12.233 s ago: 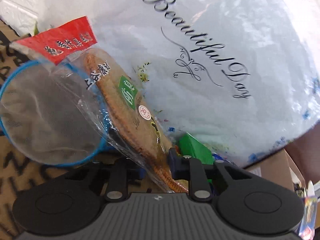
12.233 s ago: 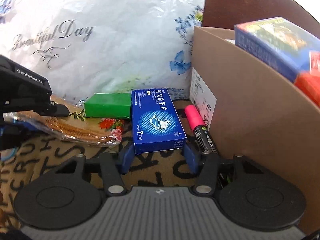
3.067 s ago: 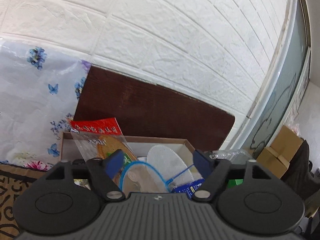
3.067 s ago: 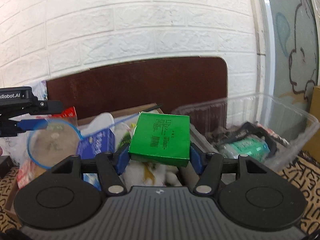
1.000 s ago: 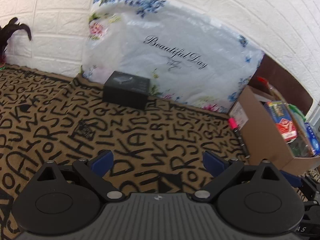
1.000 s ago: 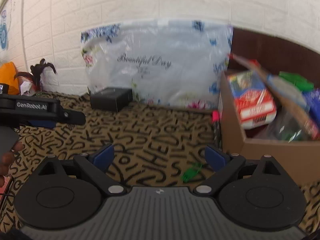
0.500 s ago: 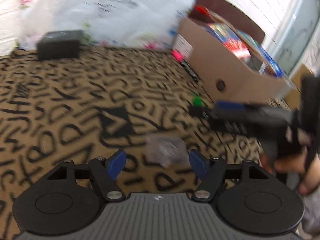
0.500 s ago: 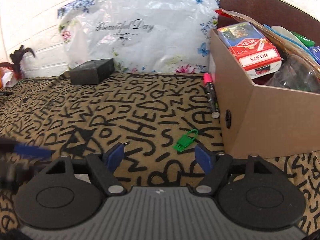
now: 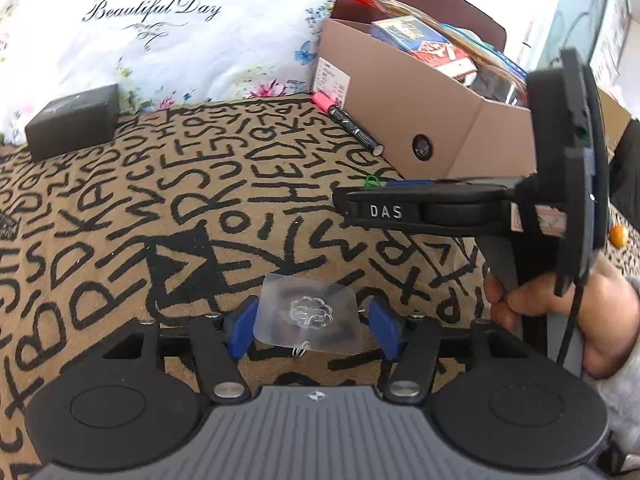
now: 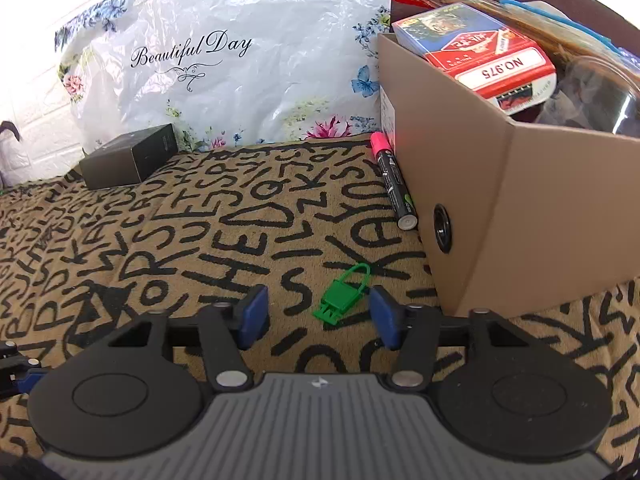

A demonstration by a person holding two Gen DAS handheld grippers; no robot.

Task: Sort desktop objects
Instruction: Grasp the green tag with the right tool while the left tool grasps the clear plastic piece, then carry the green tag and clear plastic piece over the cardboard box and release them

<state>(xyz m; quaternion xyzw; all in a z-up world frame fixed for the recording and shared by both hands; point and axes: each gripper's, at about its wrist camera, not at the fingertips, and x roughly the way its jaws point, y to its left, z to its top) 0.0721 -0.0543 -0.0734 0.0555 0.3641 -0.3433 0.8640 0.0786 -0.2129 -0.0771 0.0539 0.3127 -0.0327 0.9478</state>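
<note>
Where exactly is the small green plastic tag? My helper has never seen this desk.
Find the brown cardboard box on the letter-patterned cloth. Just off its near corner lies the small green plastic tag, flat between the right gripper's open fingers. It is the cloth's only green thing, far shorter than the pink-capped black marker.

A tan cloth printed with black letters (image 10: 224,240) covers the surface. On it, a cardboard box (image 10: 472,184) stands at two o'clock, a pink-capped black marker (image 10: 392,184) lying along its near wall. A small green plastic padlock tag (image 10: 344,294) lies near centre. A black box (image 10: 128,158) sits at ten o'clock against a flowered plastic bag (image 10: 224,64). A clear adhesive hook (image 9: 308,312) lies flat at six o'clock in the left view.
</note>
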